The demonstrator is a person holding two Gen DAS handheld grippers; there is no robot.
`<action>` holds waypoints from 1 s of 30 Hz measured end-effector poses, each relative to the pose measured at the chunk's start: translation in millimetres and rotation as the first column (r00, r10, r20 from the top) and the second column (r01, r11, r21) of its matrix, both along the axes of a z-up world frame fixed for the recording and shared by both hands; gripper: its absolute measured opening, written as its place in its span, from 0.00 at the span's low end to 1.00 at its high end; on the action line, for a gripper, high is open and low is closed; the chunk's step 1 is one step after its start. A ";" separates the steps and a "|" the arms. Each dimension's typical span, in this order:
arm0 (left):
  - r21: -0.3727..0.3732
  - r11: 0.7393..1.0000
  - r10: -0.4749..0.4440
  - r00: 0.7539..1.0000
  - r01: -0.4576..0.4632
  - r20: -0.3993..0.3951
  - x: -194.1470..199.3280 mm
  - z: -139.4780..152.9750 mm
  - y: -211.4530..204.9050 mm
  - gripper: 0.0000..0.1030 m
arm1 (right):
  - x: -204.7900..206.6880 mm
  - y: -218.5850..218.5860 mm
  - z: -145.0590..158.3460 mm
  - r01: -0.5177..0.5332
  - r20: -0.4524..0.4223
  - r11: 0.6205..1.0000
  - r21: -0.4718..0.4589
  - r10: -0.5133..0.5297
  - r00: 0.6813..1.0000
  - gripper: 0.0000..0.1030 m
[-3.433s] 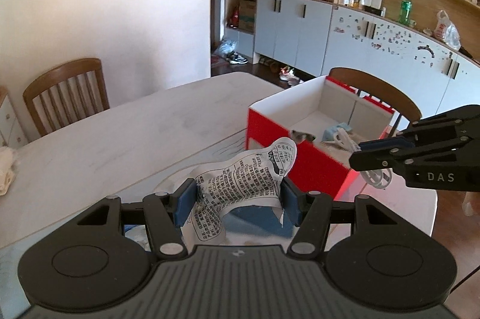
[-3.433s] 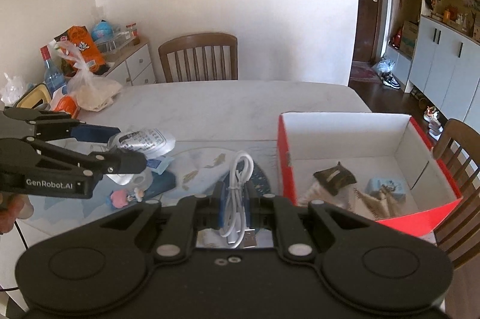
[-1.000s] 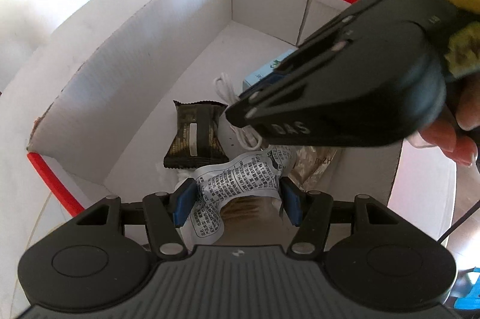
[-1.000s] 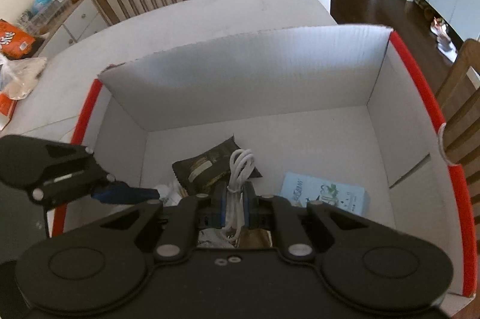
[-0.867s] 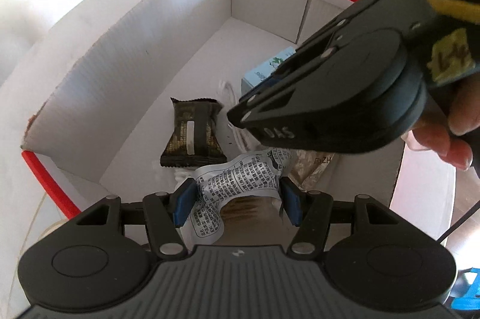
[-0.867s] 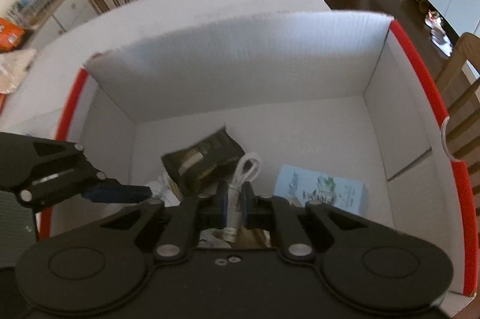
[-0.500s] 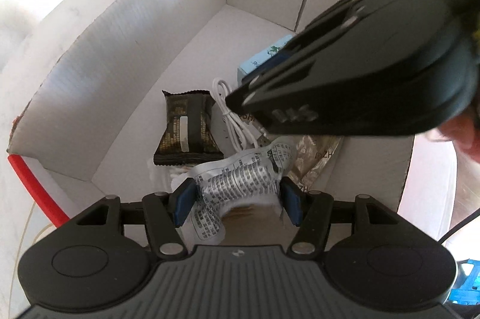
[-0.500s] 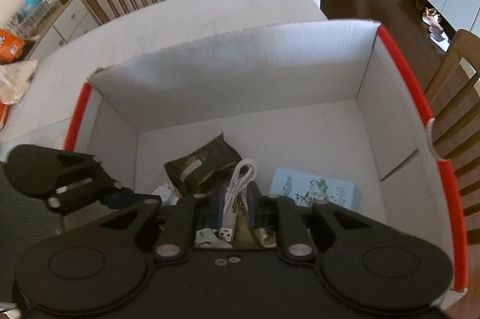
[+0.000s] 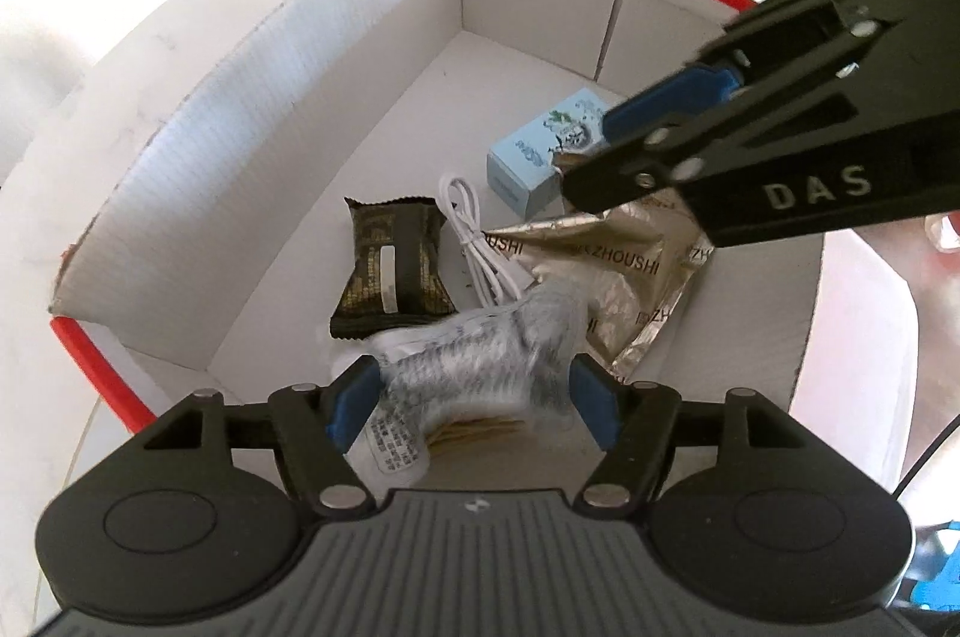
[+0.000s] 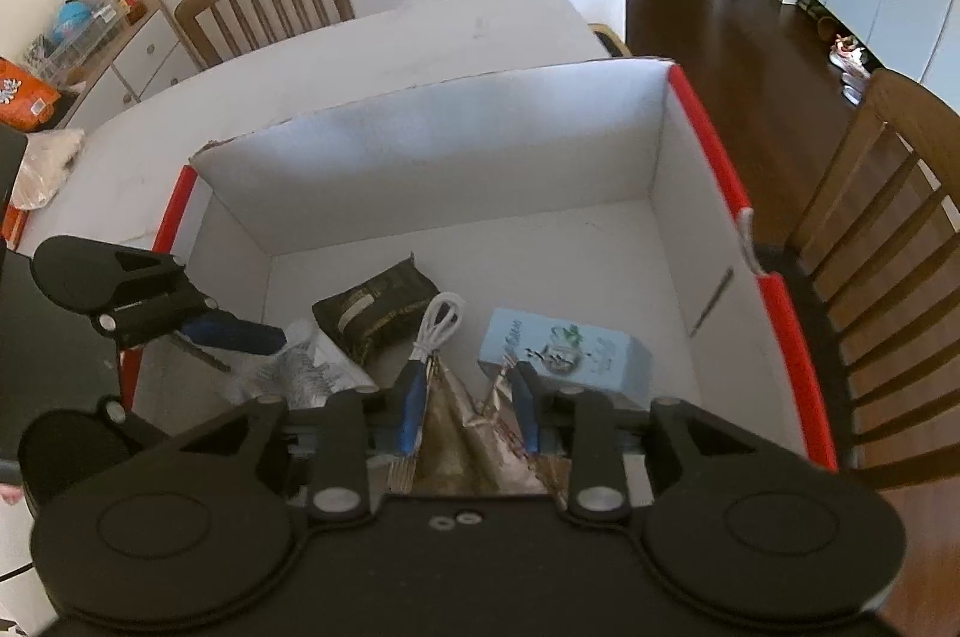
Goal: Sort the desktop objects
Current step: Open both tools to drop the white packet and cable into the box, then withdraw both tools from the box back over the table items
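Red-and-white cardboard box (image 9: pixel 252 109): 1, holding:
- dark brown snack packet (image 9: pixel 393 271): 1
- coiled white USB cable (image 9: pixel 480 247): 1
- light blue carton (image 9: pixel 540 157): 1
- gold foil pouch (image 9: pixel 624 271): 1
- crumpled printed leaflet (image 9: pixel 480 373): 1

Handheld grippers: 2. Wooden chairs, right wrist view: 2.

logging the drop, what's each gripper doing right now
Left gripper: jaws open, blurred printed packet between them.
Right gripper: jaws open, empty; white cable in the box.

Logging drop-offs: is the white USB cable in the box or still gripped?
In the box. The white USB cable lies on the box floor; right tool open, empty.
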State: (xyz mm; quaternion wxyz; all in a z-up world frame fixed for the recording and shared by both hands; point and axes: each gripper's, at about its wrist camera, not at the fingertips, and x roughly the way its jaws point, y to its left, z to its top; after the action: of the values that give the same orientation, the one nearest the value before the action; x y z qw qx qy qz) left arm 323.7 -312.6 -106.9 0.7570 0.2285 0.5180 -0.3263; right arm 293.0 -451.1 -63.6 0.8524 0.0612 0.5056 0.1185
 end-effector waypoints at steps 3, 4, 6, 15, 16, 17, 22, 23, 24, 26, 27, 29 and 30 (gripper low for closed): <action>-0.027 1.000 0.013 1.000 -0.013 0.010 -3.2 7.6 3.1 0.67 | -8.9 -4.4 6.0 0.003 0.018 1.000 0.017 -0.003 1.000 0.36; -0.035 0.999 0.016 1.000 -0.015 0.014 -4.1 10.2 3.2 0.69 | -12.2 -6.2 8.3 0.005 0.022 1.000 0.020 -0.005 1.000 0.37; -0.058 0.998 0.018 1.000 -0.017 0.012 -6.6 14.8 5.1 0.71 | -17.7 -7.6 11.5 0.007 0.032 1.000 0.028 -0.008 0.999 0.37; -0.126 0.991 0.049 0.999 -0.046 0.023 -22.1 31.4 18.6 0.71 | -37.5 -7.8 28.4 -0.005 0.064 0.998 0.060 0.001 0.998 0.40; -0.134 0.990 0.052 0.998 -0.048 0.026 -23.9 33.0 20.0 0.71 | -39.5 -7.2 30.4 -0.005 0.067 0.998 0.066 0.001 0.998 0.40; -0.143 0.988 0.055 0.998 -0.050 0.028 -26.1 34.9 21.5 0.71 | -42.1 -6.4 32.3 -0.007 0.071 0.997 0.071 0.002 0.997 0.41; -0.187 0.980 0.072 0.997 -0.063 0.039 -38.7 48.3 29.1 0.71 | -58.2 -0.1 44.7 -0.019 0.116 0.998 0.062 0.012 0.993 0.44; -0.194 0.979 0.074 0.996 -0.064 0.043 -41.3 50.3 30.3 0.71 | -60.6 0.7 46.6 -0.021 0.118 0.998 0.066 0.013 0.993 0.45; -0.199 0.978 0.074 0.996 -0.063 0.046 -43.9 51.8 31.6 0.71 | -62.7 1.3 48.5 -0.024 0.120 0.997 0.073 0.015 0.993 0.46; -0.205 0.976 0.080 0.995 -0.068 0.052 -48.6 54.5 33.8 0.71 | -68.7 3.3 53.2 -0.023 0.133 0.997 0.070 0.014 0.991 0.47; -0.210 0.975 0.082 0.995 -0.069 0.054 -50.8 55.6 35.4 0.71 | -71.4 4.5 55.1 -0.024 0.142 0.998 0.063 0.014 0.990 0.50; -0.223 0.972 0.090 0.994 -0.076 0.055 -55.0 57.5 39.3 0.71 | -77.8 7.0 58.8 -0.017 0.159 0.998 0.053 0.009 0.987 0.53; -0.232 0.969 0.096 0.994 -0.081 0.055 -57.0 58.6 41.5 0.72 | -80.7 7.5 60.4 -0.016 0.165 0.998 0.053 0.008 0.986 0.54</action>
State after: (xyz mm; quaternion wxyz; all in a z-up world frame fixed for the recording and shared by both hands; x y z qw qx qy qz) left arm 266.7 -271.1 -48.3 0.8087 0.1268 0.4615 -0.3419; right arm 212.3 -443.6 -3.2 0.8886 0.0712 0.4303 0.1419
